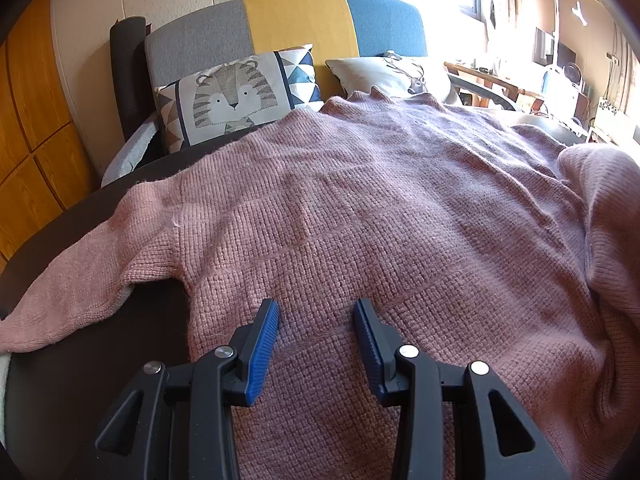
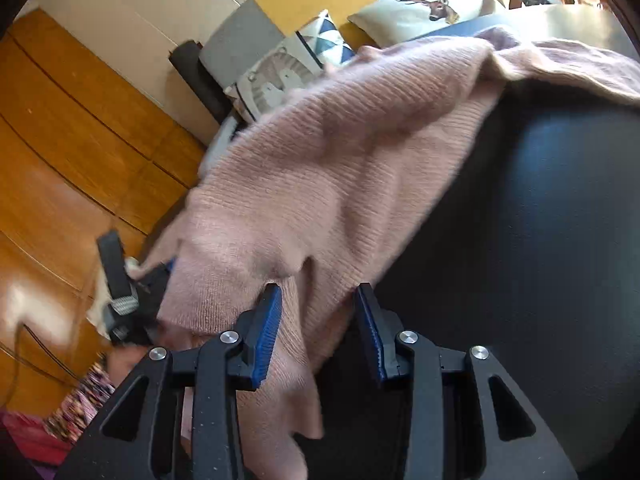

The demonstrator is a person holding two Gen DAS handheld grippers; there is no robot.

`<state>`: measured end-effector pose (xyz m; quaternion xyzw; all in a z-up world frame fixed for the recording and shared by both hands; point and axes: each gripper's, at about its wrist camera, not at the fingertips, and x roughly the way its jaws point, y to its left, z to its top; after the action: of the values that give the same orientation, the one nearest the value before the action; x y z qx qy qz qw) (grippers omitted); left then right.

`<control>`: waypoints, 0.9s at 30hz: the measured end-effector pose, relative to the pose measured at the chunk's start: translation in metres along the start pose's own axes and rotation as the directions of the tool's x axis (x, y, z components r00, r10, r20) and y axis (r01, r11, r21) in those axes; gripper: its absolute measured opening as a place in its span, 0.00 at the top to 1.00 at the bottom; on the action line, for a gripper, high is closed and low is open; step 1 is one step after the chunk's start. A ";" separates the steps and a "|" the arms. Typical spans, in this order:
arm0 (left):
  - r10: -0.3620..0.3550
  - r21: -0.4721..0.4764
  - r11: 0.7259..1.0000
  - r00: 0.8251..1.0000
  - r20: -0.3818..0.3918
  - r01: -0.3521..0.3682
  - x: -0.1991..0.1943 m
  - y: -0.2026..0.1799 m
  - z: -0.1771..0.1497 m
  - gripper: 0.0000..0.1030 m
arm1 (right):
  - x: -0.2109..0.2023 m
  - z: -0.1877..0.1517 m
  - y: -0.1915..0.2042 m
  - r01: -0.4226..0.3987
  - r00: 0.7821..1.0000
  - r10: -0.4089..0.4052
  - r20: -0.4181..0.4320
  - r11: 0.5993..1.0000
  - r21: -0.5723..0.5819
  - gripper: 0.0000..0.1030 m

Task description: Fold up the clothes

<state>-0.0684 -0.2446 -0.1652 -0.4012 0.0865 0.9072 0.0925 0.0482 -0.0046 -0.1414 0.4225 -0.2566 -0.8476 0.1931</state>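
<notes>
Sunlit bedroom; patchwork headboard (image 1: 296,20) with tiger cushion (image 1: 236,96) and deer cushion (image 1: 396,74) behind a dark round table (image 1: 100,208); wooden panelling at left. Pink knitted sweater (image 1: 360,208) spread over most of the table top, collar toward the far edge, one sleeve (image 1: 80,280) trailing to the left edge, the other sleeve (image 2: 320,168) lifted and doubled over near the right edge. Left gripper (image 1: 316,308) low over the near hem region, fingers spread, knit lying flat between and beneath the blue pads; no pinch visible, contact with the fabric not certain. Right gripper (image 2: 318,292) tilted, view blurred; fingers spread with a fold of sleeve hanging between them, cloth against the left pad (image 2: 268,332) and apart from the right pad, so not clamped. Judged step: carrying the right sleeve across the body for the first fold. Risks: sleeve slipping off the one pad it leans on and dropping in a heap, cause being the loose, unclosed hold; fuzzy knit snagging on the ribbed pads on release; body of the sweater dragging toward the left edge if the left gripper does not pin it, cause being pull from the sleeve; left sleeve sliding off the table edge under its own weight.
</notes>
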 end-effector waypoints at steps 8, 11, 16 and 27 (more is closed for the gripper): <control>-0.003 -0.004 1.000 1.000 0.000 0.003 -0.001 0.000 0.000 0.61 | 0.016 0.004 0.043 0.066 0.996 -0.073 -0.042 0.986 -0.153 0.51; -0.004 -0.005 1.000 1.000 0.000 0.004 -0.001 0.001 0.000 0.60 | 0.025 0.005 0.039 0.060 0.995 -0.069 -0.068 0.989 -0.133 0.51; -0.007 -0.008 1.000 1.000 0.000 0.007 -0.001 0.001 0.000 0.60 | 0.037 0.003 0.037 0.155 0.984 -0.165 -0.060 0.976 -0.152 0.56; -0.008 -0.009 1.000 1.000 0.000 0.008 -0.001 0.001 0.000 0.60 | 0.024 0.008 0.035 0.291 0.956 -0.293 0.003 0.948 -0.129 0.66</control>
<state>-0.0679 -0.2461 -0.1646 -0.4021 0.0810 0.9071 0.0944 0.0315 -0.0433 -0.1312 0.4493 -0.1350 -0.8781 0.0943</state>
